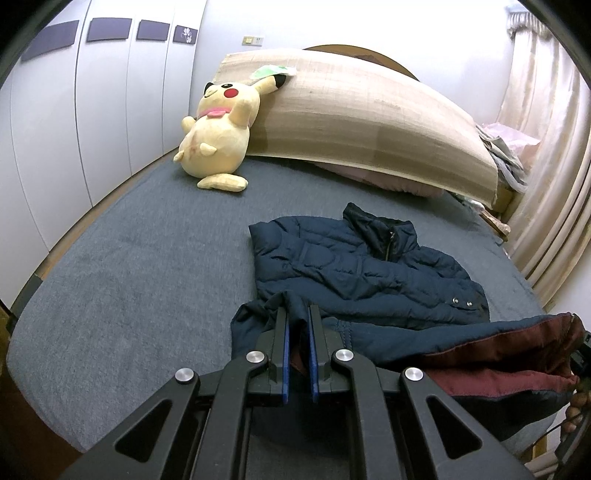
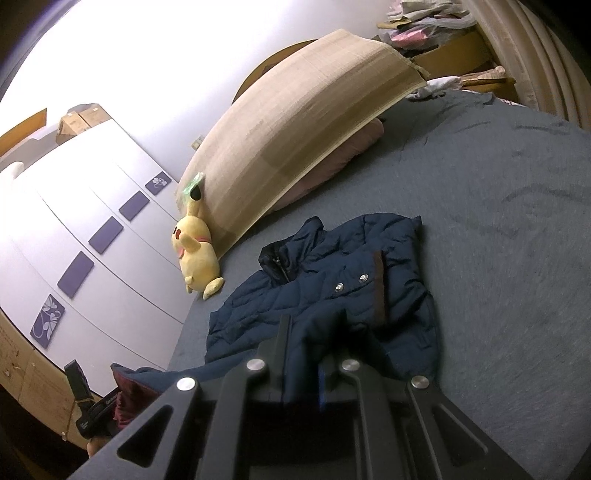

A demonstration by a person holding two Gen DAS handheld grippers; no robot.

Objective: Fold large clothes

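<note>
A navy quilted jacket (image 1: 362,269) with a dark red lining lies on the grey bed (image 1: 129,280), collar toward the headboard. My left gripper (image 1: 298,314) is shut on the jacket's bottom hem at its left corner and lifts it. My right gripper (image 2: 314,325) is shut on the hem at the other corner of the jacket (image 2: 332,291). The raised hem hangs between the two grippers and shows its red lining (image 1: 509,362). A sleeve with two snaps lies folded across the front.
A yellow Pikachu plush (image 1: 218,133) leans on a beige mat (image 1: 369,118) at the headboard. White wardrobe doors (image 1: 92,103) run along the left side. Curtains (image 1: 546,147) hang at the right. Piled cloth and boxes (image 2: 436,22) sit beyond the bed's far corner.
</note>
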